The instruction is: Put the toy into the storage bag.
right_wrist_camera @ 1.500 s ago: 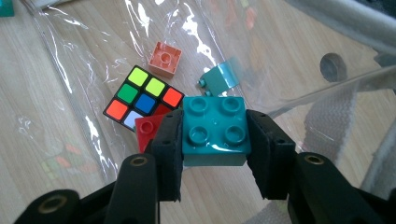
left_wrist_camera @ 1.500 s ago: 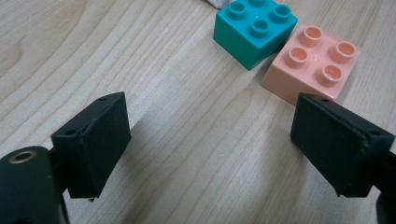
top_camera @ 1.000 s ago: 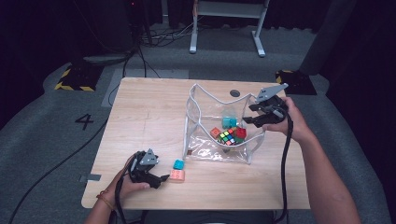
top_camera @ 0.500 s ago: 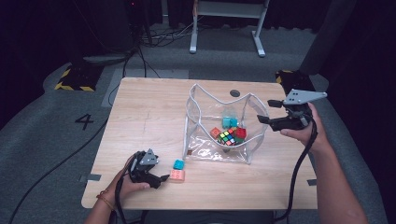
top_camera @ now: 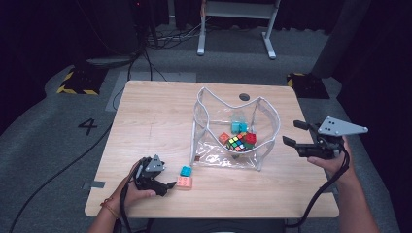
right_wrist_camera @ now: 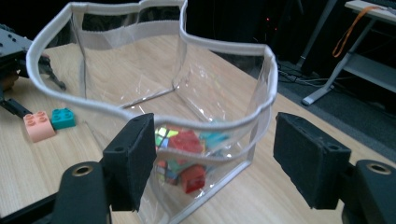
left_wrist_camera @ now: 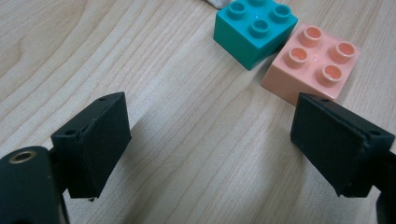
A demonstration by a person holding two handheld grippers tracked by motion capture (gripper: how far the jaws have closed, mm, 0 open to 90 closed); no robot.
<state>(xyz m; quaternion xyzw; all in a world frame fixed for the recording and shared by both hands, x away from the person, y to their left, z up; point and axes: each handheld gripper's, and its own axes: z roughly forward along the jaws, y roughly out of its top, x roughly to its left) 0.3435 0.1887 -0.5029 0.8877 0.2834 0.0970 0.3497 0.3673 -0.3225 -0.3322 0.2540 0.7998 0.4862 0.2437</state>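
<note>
High view showed several blocks already in the clear bag point(top_camera: 265, 145); teal block point(top_camera: 185, 171) and pink block point(top_camera: 184, 182) remained outside by left gripper point(top_camera: 165, 186), unclenched. Right gripper point(top_camera: 294, 133), just opened, held nothing.

A: State the two loose blocks.
B: The teal four-stud plastic block point(left_wrist_camera: 254, 30) and the salmon-pink four-stud plastic block point(left_wrist_camera: 312, 60) lie studs up, just beside each other on the wood tabletop.
A: And the container?
B: The clear plastic pouch with white trim point(top_camera: 262, 145) stands open nearby, holding coloured toys.
</note>
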